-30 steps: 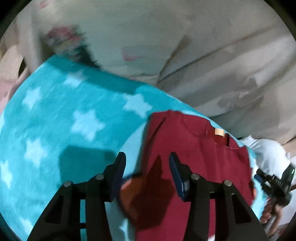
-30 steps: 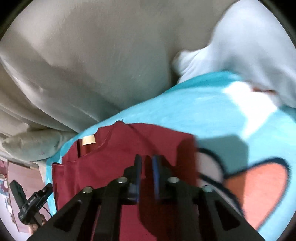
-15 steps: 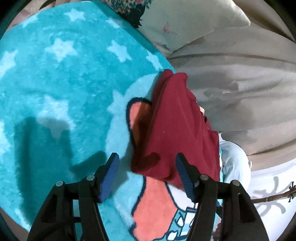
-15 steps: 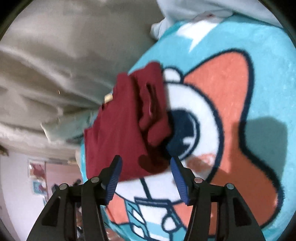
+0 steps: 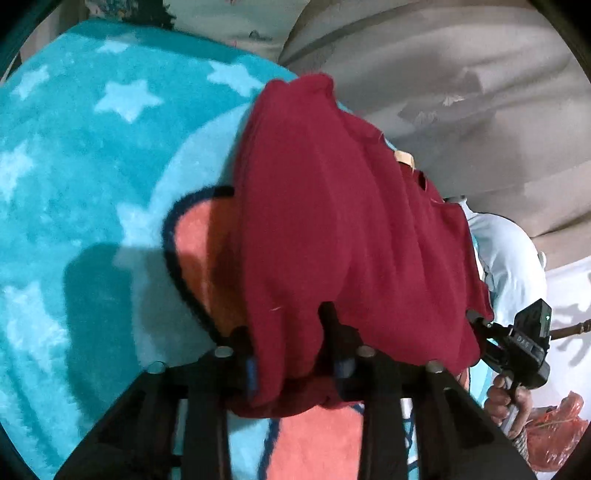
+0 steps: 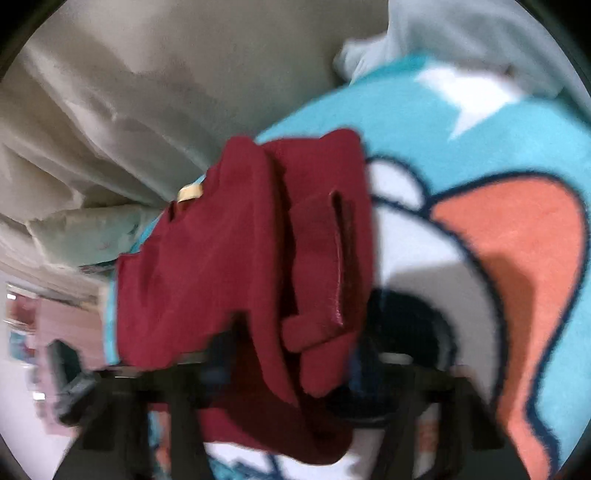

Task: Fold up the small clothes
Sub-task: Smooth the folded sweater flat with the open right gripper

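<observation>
A dark red small garment [image 5: 332, 221] with a tan neck label [image 5: 404, 158] lies folded lengthwise on a teal cartoon blanket [image 5: 92, 166]. Its near edge drapes over my left gripper [image 5: 295, 365]. The jaws are closing, and bunched red fabric fills the gap between the blue pads. In the right wrist view the same garment [image 6: 229, 258] shows a folded sleeve on top. My right gripper [image 6: 290, 354] is blurred and closing on the near hem, with cloth packed between its fingers. A hand [image 5: 506, 402] holds that right gripper [image 5: 517, 343] at the garment's far corner.
Rumpled beige bedding [image 5: 461, 92] lies beyond the blanket [image 6: 480, 129]. A pale blue garment [image 5: 506, 243] sits at the blanket's edge, also seen in the right wrist view [image 6: 461, 33]. A red plastic bag [image 5: 554, 432] sits low right, and a floral pillow [image 5: 221, 18] lies up top.
Both grippers dropped onto the garment's near edge, spread wide half a second ago, then narrowed onto the fabric. The red cloth now covers the fingertips in both views.
</observation>
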